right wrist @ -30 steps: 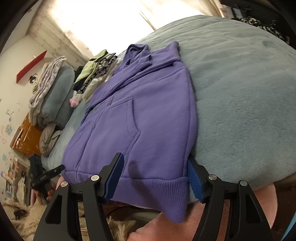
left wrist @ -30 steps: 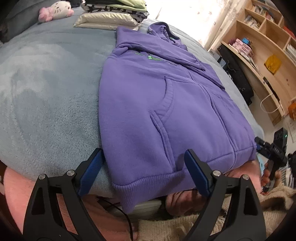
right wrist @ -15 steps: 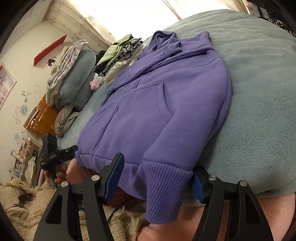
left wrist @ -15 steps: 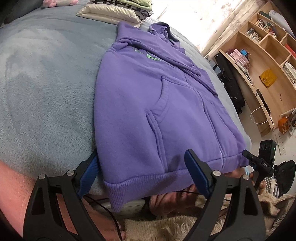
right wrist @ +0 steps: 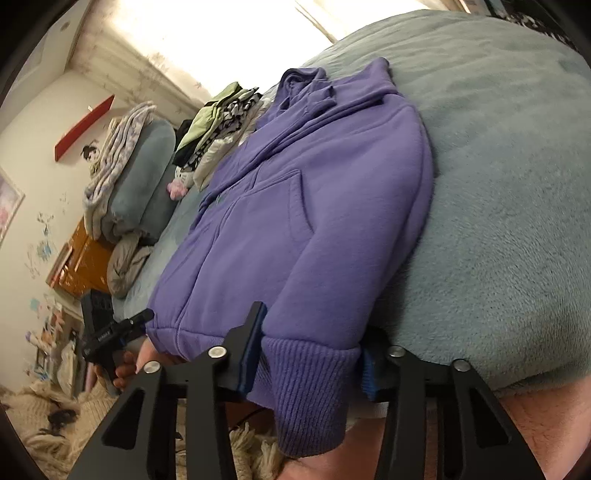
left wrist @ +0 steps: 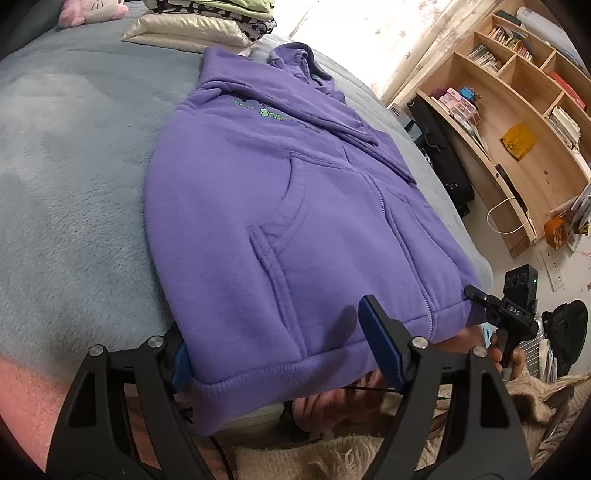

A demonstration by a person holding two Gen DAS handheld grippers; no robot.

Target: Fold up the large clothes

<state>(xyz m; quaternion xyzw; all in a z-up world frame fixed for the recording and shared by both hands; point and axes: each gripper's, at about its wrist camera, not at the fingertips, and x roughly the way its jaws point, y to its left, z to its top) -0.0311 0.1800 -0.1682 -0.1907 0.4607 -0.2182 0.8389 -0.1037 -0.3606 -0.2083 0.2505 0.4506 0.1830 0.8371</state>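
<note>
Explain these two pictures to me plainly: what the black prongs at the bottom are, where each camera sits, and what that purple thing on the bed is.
There is no robot here. A person holds a two-finger gripper in each hand, and a wide-angle camera on each looks forward along its fingers. One picture comes from the left gripper, the other from the right gripper. The black prongs are their fingers, tipped with blue pads.

A purple hoodie lies flat on a grey-blue blanket, its sleeves folded in and its hem hanging over the near edge. Both grippers are closing, each around one bottom corner of the hem. The right one's pads already touch the ribbed cuff. Folded clothes sit at the far end.
</note>
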